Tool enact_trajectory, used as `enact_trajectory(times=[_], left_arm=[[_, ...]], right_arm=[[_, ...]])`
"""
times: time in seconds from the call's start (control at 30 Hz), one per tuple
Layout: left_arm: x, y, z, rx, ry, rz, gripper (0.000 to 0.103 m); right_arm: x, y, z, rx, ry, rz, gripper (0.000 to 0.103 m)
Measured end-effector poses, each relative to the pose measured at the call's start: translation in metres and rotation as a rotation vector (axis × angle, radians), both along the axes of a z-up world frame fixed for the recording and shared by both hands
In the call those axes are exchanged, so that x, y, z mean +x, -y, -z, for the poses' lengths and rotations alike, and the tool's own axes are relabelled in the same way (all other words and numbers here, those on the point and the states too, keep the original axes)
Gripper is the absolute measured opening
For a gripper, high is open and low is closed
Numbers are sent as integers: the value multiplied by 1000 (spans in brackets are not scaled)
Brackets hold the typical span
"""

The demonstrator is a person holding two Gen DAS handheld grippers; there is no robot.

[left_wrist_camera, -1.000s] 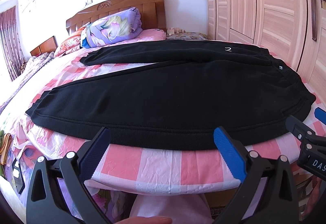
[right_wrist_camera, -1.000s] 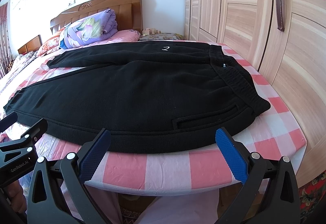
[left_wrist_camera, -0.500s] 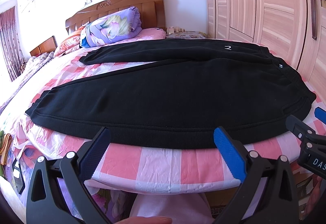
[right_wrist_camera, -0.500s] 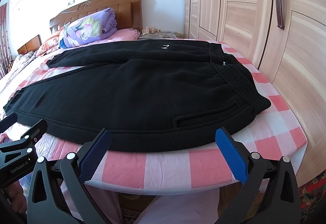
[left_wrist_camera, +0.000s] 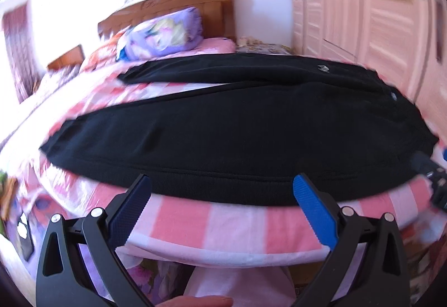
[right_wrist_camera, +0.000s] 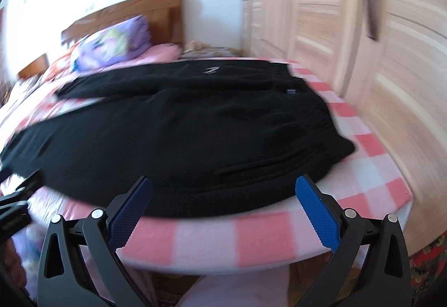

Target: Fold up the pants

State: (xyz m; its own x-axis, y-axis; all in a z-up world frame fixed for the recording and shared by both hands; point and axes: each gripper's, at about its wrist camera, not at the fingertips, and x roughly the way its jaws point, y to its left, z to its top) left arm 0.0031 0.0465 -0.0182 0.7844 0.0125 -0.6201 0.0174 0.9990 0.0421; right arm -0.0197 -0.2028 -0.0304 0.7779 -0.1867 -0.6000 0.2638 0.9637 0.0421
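Black pants (left_wrist_camera: 237,128) (right_wrist_camera: 181,133) lie spread flat on a bed, waistband to the right, both legs running left, the far leg angled toward the pillows. My left gripper (left_wrist_camera: 222,195) hangs open at the bed's near edge, its blue pads just short of the near leg's hem seam. My right gripper (right_wrist_camera: 223,195) is open too, hovering at the near edge below the hip pocket. Nothing sits between either pair of fingers. Each gripper shows at the edge of the other's view. Both views are motion-blurred.
The bed's pink and white checked sheet (left_wrist_camera: 195,226) (right_wrist_camera: 371,144) drops off right in front of me. A purple floral quilt (left_wrist_camera: 162,33) and wooden headboard (left_wrist_camera: 178,2) stand at the far end. Pale wardrobe doors (right_wrist_camera: 349,35) run close along the right side.
Both grippers have moved forward and tipped down toward the pants' near edge. The views have gone blurry with the motion. The pants lie as before.
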Motion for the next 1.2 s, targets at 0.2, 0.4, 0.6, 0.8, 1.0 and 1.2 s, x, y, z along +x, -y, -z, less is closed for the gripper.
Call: enact_trajectory(times=[0.2,0.4,0.6,0.8,1.0,1.2], left_arm=[[54,-61,-21,-130,-43,-56,102],[158,-41,-102,22,101,186,102],[253,-13,-133,27,83,428,102],[362,-10,-62,170,-339,185,85],[373,-8,-84,-70,-155,342,101],[379,21,-85,-38,39,284,101]], right_arm=[[57,56,-43,40,41,-51,99],[208,102,-78,84,-7,-304,99],[329,103,-76,82,69,-426,99],[456,65,-32,115,-233,-496,99],[520,17,29,9,-457,-692,98],[482,-6,15,-87,-356,-820,24]])
